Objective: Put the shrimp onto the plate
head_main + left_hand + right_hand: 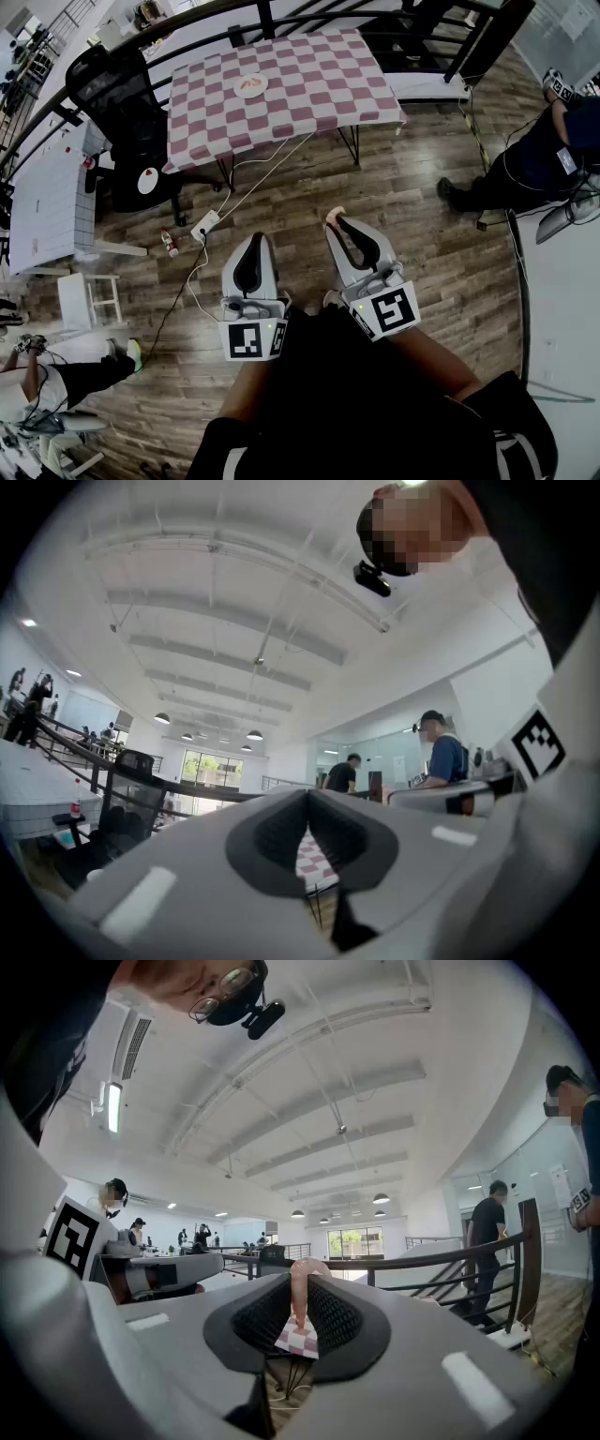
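My right gripper is shut on a pink shrimp, which sticks up past its tips above the wooden floor. In the right gripper view the shrimp stands pinched between the black pads of that gripper. A white plate holding something orange lies on the red-and-white checkered table, far ahead of both grippers. My left gripper is beside the right one, shut with nothing in it; in its own view the left gripper has its pads meeting at the tips.
A black office chair stands left of the checkered table. A white table is at the far left. A power strip with cables and a bottle lie on the floor. A person stands at right.
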Motion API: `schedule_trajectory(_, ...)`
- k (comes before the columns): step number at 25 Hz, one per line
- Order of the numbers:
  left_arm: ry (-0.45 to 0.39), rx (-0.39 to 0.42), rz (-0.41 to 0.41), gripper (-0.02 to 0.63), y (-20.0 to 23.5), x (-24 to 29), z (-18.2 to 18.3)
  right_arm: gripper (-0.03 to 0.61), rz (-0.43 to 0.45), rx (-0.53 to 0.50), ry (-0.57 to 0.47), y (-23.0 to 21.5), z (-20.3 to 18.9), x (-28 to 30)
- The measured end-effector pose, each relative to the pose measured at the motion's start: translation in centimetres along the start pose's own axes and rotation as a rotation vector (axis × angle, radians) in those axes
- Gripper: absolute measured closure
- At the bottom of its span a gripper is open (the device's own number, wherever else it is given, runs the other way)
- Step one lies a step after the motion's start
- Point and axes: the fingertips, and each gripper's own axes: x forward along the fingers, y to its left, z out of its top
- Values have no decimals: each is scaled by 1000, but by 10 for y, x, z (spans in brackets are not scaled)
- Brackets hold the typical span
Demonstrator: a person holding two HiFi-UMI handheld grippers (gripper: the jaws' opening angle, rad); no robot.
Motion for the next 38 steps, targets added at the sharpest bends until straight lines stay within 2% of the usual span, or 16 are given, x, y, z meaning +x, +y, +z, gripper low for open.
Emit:
schedule_trajectory(6,-28,24,-10,604,-12,8,2,521,28,56,-40,-18,4,-8)
schedule_trajectory(14,-3,52,16,604,-11,21,-11,522,30,107,-48,-45,-8,-14)
schedule_trajectory(21,2,39,-10,604,-4,58,-22,522,11,79,-38,-67,-10,14)
schedule_trajectory(25,-19,2,-30,604,17,87,-31,522,16,129,-20,-75,-16,48)
schedule_trajectory(33,36,-28,-37,604,86,177,-48,522,-5,117,23,-103,-12,160)
schedule_trajectory(38,65,-37,-39,604,145,234,-48,522,-19,214,31,-114,4,242)
